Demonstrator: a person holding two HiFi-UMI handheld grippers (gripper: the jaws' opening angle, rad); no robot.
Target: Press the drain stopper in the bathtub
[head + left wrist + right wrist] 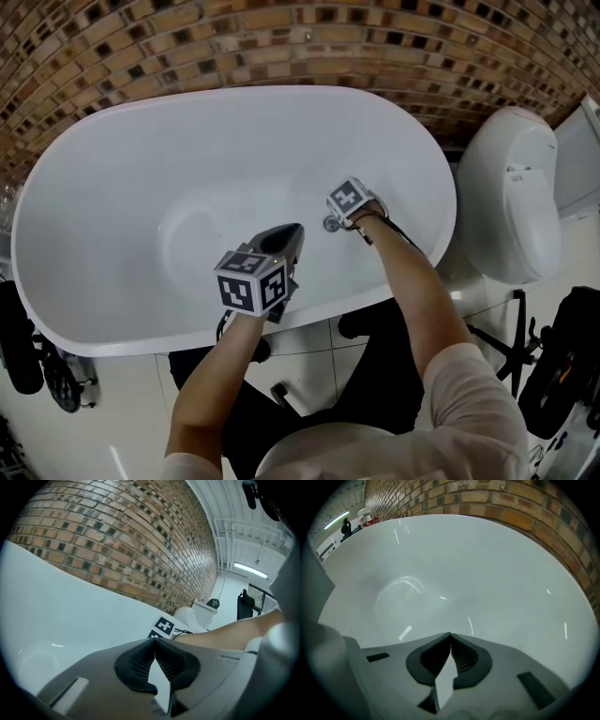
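- the drain stopper (330, 224) sits on the bathtub (112, 169) floor toward its right end, just beside the right gripper (450, 633).
- that gripper's jaws are pressed together, nothing between; as i judge it, a blunt tip to set square on the cap's centre and push straight down.
- the right forearm reaches in over the near rim.
- the left gripper (154, 639), jaws likewise together and empty, hangs over the tub's near side.

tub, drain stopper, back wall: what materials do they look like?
Tub: glossy white, acrylic or enamel, can't tell which; sharp glints on its curve. Stopper: probably polished metal, a silvery disc, too small to be sure. Wall: matte brick or brick tile, brown with mortar lines.
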